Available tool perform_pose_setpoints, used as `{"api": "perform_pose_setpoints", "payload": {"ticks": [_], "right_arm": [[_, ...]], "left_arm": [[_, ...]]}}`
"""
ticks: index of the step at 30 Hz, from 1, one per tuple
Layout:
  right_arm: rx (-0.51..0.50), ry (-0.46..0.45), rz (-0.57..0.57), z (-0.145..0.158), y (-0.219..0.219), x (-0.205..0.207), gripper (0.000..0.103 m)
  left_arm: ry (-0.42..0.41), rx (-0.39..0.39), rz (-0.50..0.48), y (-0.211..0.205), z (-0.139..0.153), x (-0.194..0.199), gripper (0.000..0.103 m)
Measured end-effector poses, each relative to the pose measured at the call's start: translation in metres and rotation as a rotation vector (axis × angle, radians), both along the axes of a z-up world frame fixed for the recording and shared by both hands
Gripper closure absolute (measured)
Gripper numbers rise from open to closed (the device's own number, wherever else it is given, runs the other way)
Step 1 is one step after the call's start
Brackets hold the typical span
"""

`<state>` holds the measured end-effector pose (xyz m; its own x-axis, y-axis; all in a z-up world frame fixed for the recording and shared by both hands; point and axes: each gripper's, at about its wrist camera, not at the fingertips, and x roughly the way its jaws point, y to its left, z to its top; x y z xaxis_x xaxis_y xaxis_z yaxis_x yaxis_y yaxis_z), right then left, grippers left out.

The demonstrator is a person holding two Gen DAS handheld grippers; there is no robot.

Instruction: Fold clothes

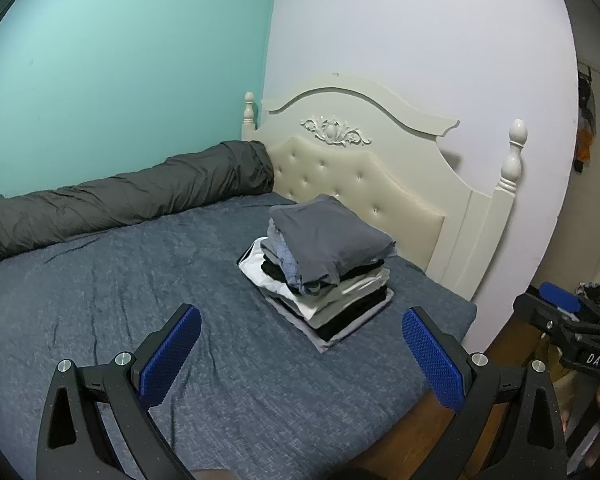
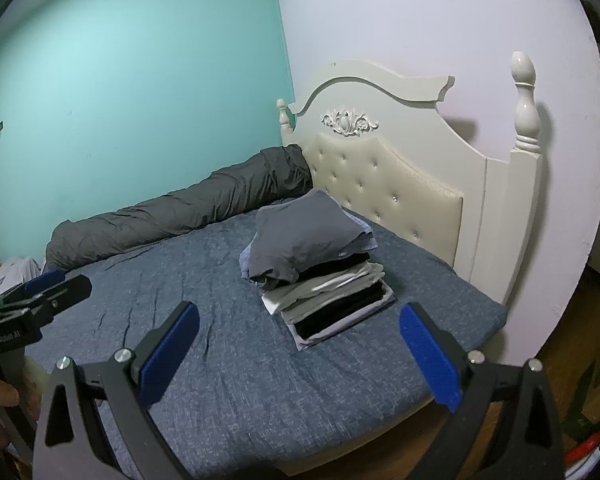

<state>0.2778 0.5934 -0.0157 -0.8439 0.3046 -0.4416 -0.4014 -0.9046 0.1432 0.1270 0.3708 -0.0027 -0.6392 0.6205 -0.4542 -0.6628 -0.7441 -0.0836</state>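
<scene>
Blue bedsheet (image 1: 120, 292) lies bare but for a folded stack (image 1: 324, 264) near the headboard (image 1: 380, 160); folding looks finished. Left gripper (image 1: 300, 354) and right gripper (image 2: 298, 354) gape wide, empty.

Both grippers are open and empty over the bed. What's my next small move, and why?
Probably swing the left gripper left toward the pale cloth at the bed's far edge. The stack looks fully folded, and no loose garment lies on the sheet; the right gripper is empty too.

Light: dim, cool indoor light
Shadows: headboard (image 2: 388, 184) casts soft shadow rightward on wall (image 2: 420, 20)
Edges: fisheye bending, dark corners
Focus: mostly sharp, slightly grainy
</scene>
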Motion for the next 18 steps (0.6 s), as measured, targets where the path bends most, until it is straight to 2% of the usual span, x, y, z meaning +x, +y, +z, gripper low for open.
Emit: {"api": "perform_pose_setpoints", "payload": {"ticks": [18], "right_arm": [[0.024,-0.023,0.017,-0.0042,-0.0071,-0.0051,0.002]], "left_arm": [[0.004,-0.001,-0.007,0.0030,-0.0055,0.0026,0.000]]}}
